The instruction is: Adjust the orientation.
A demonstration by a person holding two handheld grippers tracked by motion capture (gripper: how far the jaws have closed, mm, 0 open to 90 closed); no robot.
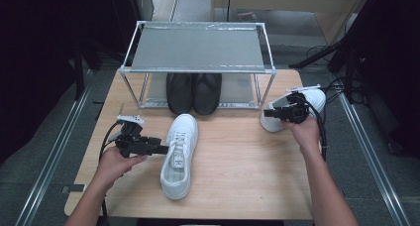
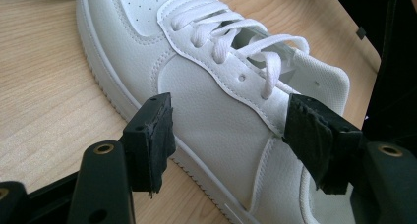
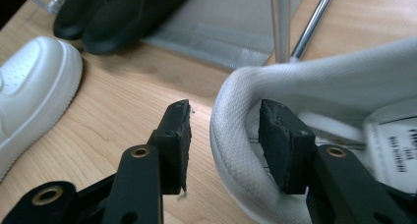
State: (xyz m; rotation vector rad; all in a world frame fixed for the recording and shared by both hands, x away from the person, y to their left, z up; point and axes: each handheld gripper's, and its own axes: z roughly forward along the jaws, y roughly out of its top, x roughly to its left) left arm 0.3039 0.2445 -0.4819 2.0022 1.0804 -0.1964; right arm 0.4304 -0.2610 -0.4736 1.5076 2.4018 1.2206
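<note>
Sneaker (image 1: 179,154) lengthwise, toe toward rack (image 1: 198,47) (away), both grippers' jaws apart.

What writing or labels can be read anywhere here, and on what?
Insole label inside the white shoe by the right tongs: dark printed lines, too blurred to read.
White shoe at the left tongs: no text visible.
Black shoes and rack: none visible.
</note>
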